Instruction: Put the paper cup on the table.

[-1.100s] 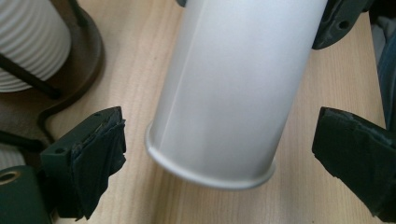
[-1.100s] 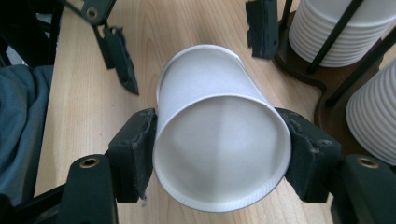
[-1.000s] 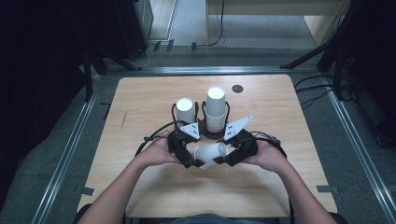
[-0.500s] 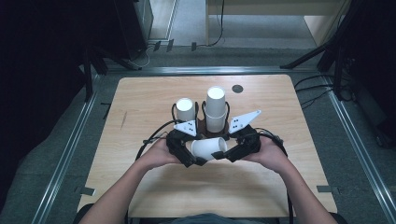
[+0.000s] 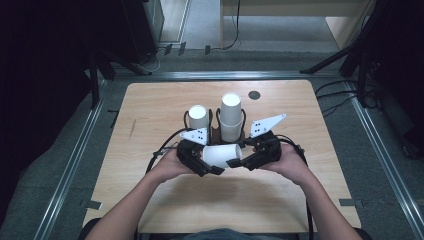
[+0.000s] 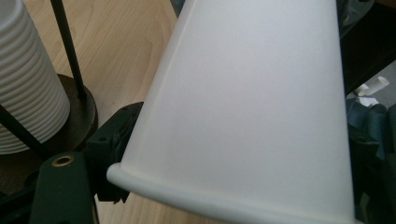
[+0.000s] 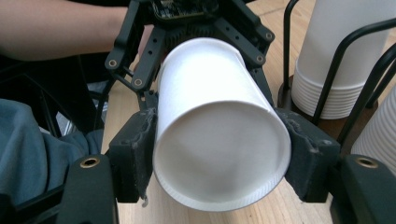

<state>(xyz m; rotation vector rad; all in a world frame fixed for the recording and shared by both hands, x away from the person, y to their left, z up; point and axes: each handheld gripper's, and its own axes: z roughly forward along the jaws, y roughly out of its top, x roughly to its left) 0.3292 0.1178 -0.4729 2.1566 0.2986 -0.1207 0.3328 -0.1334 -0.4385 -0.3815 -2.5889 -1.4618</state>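
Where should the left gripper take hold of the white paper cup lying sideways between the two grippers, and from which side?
Probably at the wide rim end, coming in from the cup's left. The white paper cup lies on its side, and the right gripper already clamps its narrow base end. The left gripper, whose jaws have just been closing, has the tapered wall between them near the rolled rim.

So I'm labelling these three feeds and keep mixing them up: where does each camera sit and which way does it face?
High view: fixed above the person's side of the table, looking forward and down; both forearms, left gripper and right gripper show.
Left gripper view: rides the left gripper, looking along the paper cup toward the ribbed cup stack.
Right gripper view: rides the right gripper, facing the cup's base and the person's forearm.
Shared: all three show the paper cup, held lying between both grippers; the left jaws have just been closing around it.
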